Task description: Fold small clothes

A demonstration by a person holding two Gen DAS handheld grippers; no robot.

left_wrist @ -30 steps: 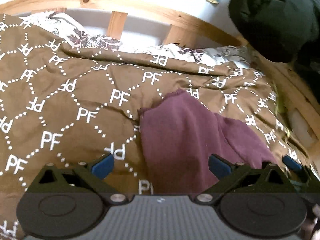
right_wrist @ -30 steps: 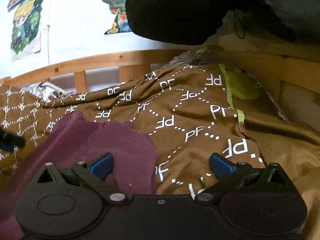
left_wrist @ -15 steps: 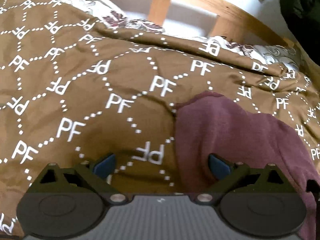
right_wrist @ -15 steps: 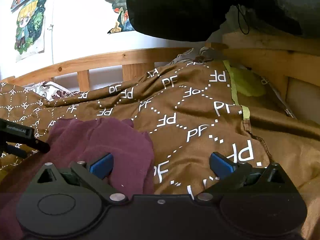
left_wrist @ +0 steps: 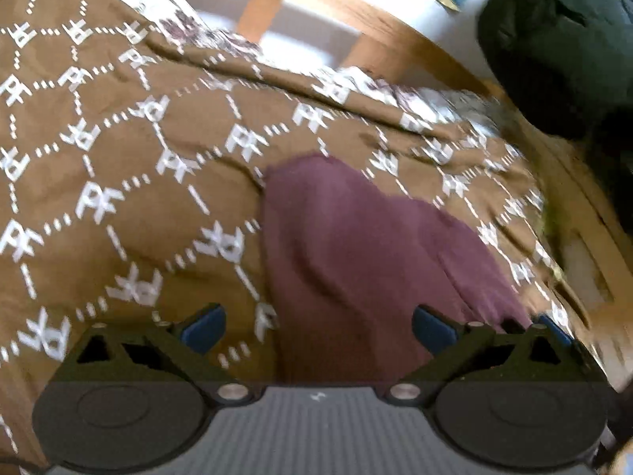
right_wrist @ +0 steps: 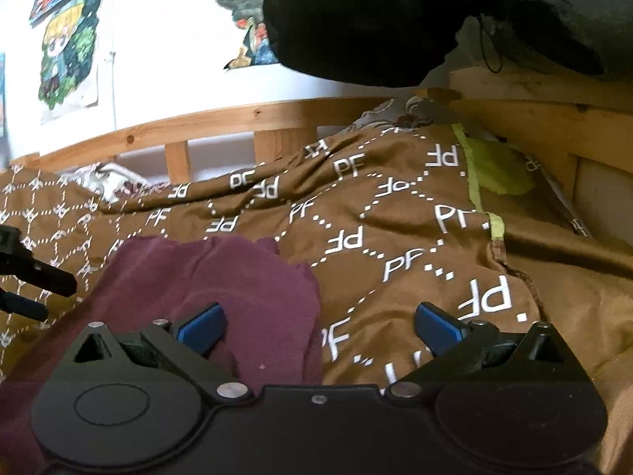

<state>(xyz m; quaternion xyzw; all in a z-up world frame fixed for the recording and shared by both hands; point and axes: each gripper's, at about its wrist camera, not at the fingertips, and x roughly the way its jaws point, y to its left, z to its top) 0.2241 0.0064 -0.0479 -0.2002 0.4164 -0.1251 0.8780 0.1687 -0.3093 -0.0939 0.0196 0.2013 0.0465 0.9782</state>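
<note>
A maroon garment (left_wrist: 356,245) lies spread on a brown bedspread (left_wrist: 118,158) printed with white PF letters. My left gripper (left_wrist: 318,326) is open and empty just above the garment's near left edge. The garment also shows in the right wrist view (right_wrist: 221,281), at lower left. My right gripper (right_wrist: 318,326) is open and empty above the garment's right edge and the brown bedspread (right_wrist: 395,237). The left gripper's black fingers (right_wrist: 43,277) show at the far left of the right wrist view.
A wooden bed rail (right_wrist: 237,122) runs along the back, with a wall and posters (right_wrist: 67,47) behind. A big black bundle (right_wrist: 376,19) hangs at the upper right. A lime-green cloth (right_wrist: 494,174) lies by the wooden side board (right_wrist: 554,126). A floral pillow (left_wrist: 186,27) lies at the back.
My left gripper has swung back to the right, so the maroon garment sits centred between its fingers again; the view is motion-blurred. The right gripper has barely moved.
</note>
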